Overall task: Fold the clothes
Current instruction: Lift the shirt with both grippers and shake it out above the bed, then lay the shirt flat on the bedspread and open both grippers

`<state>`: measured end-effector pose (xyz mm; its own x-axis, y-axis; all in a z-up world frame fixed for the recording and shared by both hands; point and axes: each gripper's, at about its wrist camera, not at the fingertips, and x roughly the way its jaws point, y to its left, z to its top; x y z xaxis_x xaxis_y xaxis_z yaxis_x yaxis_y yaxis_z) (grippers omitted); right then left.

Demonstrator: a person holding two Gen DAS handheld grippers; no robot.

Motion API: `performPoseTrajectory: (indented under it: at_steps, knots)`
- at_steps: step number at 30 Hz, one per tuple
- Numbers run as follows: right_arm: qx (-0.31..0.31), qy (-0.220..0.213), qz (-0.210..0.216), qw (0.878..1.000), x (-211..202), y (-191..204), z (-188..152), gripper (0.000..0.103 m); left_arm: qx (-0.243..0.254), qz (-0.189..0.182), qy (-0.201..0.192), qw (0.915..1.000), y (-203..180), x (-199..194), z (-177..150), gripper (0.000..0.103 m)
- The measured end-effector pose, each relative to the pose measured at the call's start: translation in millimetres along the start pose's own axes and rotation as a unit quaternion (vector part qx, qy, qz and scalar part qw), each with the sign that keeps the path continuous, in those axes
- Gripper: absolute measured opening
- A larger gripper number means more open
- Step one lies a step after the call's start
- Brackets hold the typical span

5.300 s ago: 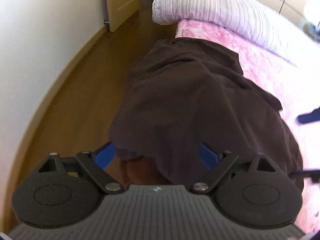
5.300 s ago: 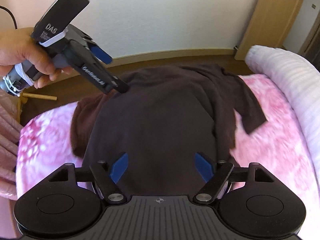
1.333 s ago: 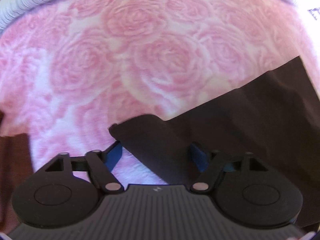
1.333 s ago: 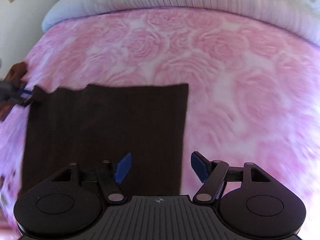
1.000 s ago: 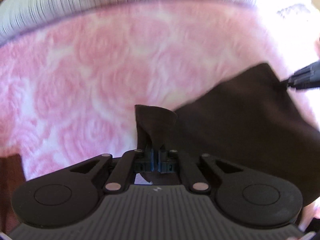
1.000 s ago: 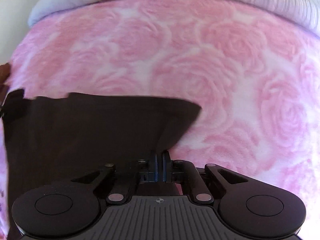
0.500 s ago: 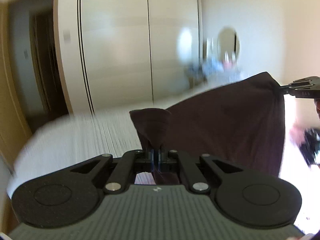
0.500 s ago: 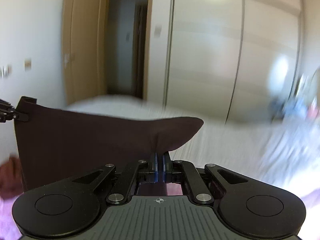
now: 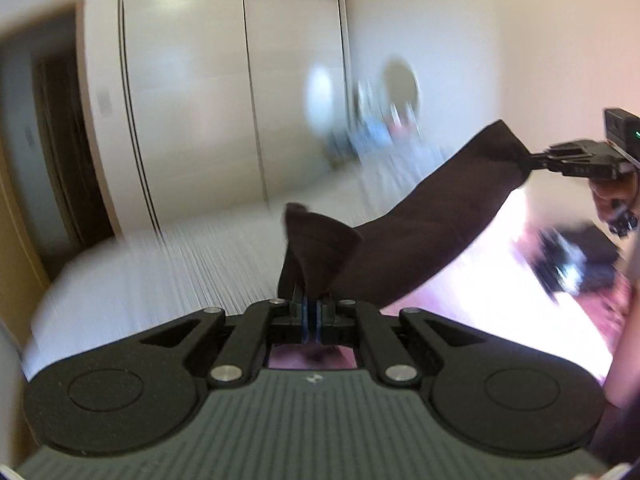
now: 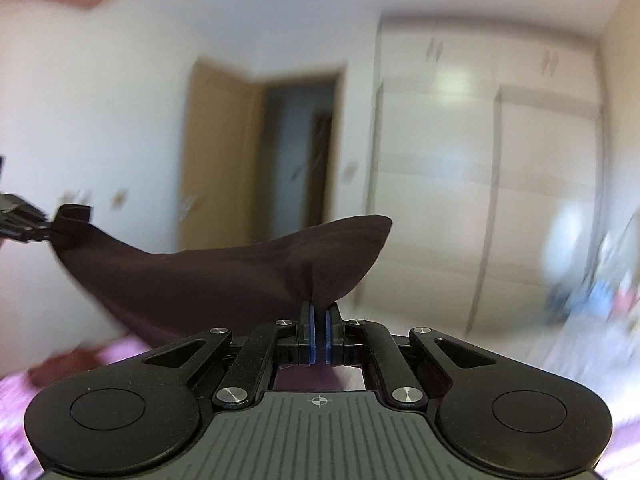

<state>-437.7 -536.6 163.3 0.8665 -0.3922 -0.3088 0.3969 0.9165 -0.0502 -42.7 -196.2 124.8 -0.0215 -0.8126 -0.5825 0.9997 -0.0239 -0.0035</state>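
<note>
left gripper (image 9: 313,312): jaws pinched right together on one corner of the dark brown garment (image 9: 424,220), and a bit of cloth pokes up in a little peak above the pads
right gripper (image 10: 319,328): same deal, blue pads squeezed flat on the other corner; in the left wrist view you can see it out to the right with a hand (image 9: 612,196) around its handle
garment: up in the air, slung between the two grippers, sagging a bit in the middle, clear of the bed
bed (image 9: 500,280): pink cover below the cloth, pretty blown out and blurry
room: white wardrobe (image 10: 488,184) doors straight ahead, wooden door (image 10: 218,160) standing open to its left; everything's smeared, so small details are a no-go
</note>
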Motion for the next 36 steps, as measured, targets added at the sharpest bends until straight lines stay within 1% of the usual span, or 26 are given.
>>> performPoseTrajectory:
  at_steps: [1, 2, 3, 4, 5, 6, 7, 8, 9, 10, 11, 12, 13, 14, 17, 20, 22, 24, 28, 29, 33, 36]
  knots:
    - [-0.003, 0.047, 0.016, 0.999, 2.0, 6.8, -28.4, 0.003, -0.015, -0.012, 0.034, 0.9992, -6.4, 8.2, -26.7, 0.001]
    - [-0.008, 0.097, 0.031, 0.995, 5.2, 14.2, -57.7, 0.003, -0.031, -0.020, 0.074, 0.9966, -11.8, 23.2, -55.9, 0.001]
    - [0.005, 0.143, 0.048, 0.989, 10.1, 19.9, -87.9, 0.003, -0.047, -0.026, 0.115, 0.9919, -16.9, 39.6, -85.7, 0.001]
    - [0.020, 0.192, 0.063, 0.979, 15.7, 25.5, -121.9, 0.003, -0.067, -0.035, 0.164, 0.9835, -21.2, 57.1, -117.6, 0.002]
    - [0.025, 0.237, 0.071, 0.969, 21.1, 31.6, -150.4, 0.003, -0.088, -0.044, 0.214, 0.9718, -25.2, 74.9, -150.1, 0.003]
    - [0.025, 0.287, 0.078, 0.954, 26.8, 37.2, -178.3, 0.003, -0.088, -0.047, 0.248, 0.9636, -27.1, 83.0, -170.3, 0.004]
    - [0.024, 0.338, 0.084, 0.937, 32.6, 42.6, -206.3, 0.004, -0.084, -0.048, 0.278, 0.9556, -28.4, 89.1, -188.0, 0.008]
    - [0.026, 0.393, 0.085, 0.915, 39.2, 45.8, -231.5, 0.005, -0.080, -0.050, 0.308, 0.9467, -29.7, 95.1, -205.6, 0.012]
    - [0.023, 0.429, 0.078, 0.900, 42.0, 48.7, -247.2, 0.009, -0.075, -0.052, 0.338, 0.9368, -31.1, 101.2, -223.2, 0.012]
    - [0.020, 0.461, 0.071, 0.884, 43.9, 51.6, -261.2, 0.018, -0.071, -0.053, 0.367, 0.9260, -32.4, 107.2, -240.8, 0.017]
    - [0.016, 0.493, 0.063, 0.868, 45.9, 54.5, -275.2, 0.034, -0.070, -0.054, 0.372, 0.9238, -28.1, 106.9, -247.5, 0.022]
    - [0.019, 0.505, 0.055, 0.861, 48.2, 54.1, -279.8, 0.042, -0.071, -0.055, 0.373, 0.9237, -22.6, 105.2, -251.8, 0.024]
    - [0.027, 0.506, 0.049, 0.861, 51.7, 52.4, -279.7, 0.049, -0.074, -0.049, 0.365, 0.9268, -14.3, 106.2, -254.3, 0.031]
    - [0.038, 0.501, 0.044, 0.863, 56.4, 52.5, -276.5, 0.051, -0.076, -0.041, 0.354, 0.9312, -5.3, 109.7, -251.6, 0.034]
    - [0.062, 0.483, 0.034, 0.873, 89.9, 56.3, -257.4, 0.052, -0.077, -0.017, 0.323, 0.9430, 23.5, 131.0, -236.1, 0.037]
    - [0.066, 0.460, 0.025, 0.885, 140.5, 61.4, -239.6, 0.053, -0.070, -0.013, 0.288, 0.9550, 51.8, 178.7, -214.3, 0.038]
    - [0.064, 0.449, 0.011, 0.891, 172.2, 65.4, -234.5, 0.054, -0.068, -0.012, 0.263, 0.9624, 72.2, 216.6, -197.6, 0.039]
    - [0.061, 0.439, -0.002, 0.896, 205.6, 63.2, -233.8, 0.055, -0.067, -0.016, 0.236, 0.9693, 86.4, 253.1, -181.4, 0.043]
    - [0.045, 0.418, -0.024, 0.907, 272.8, 59.8, -236.4, 0.063, -0.064, -0.019, 0.204, 0.9767, 99.6, 340.4, -153.6, 0.045]
    - [0.039, 0.413, -0.029, 0.909, 289.3, 56.7, -240.4, 0.065, -0.059, -0.018, 0.200, 0.9778, 101.3, 359.2, -148.9, 0.047]
    - [0.009, 0.397, -0.040, 0.917, 359.0, 42.4, -256.3, 0.068, -0.038, -0.009, 0.189, 0.9811, 107.0, 431.7, -131.3, 0.049]
    - [-0.001, 0.381, -0.040, 0.924, 400.8, 30.1, -273.6, 0.070, -0.028, 0.010, 0.191, 0.9812, 109.6, 472.8, -131.6, 0.049]
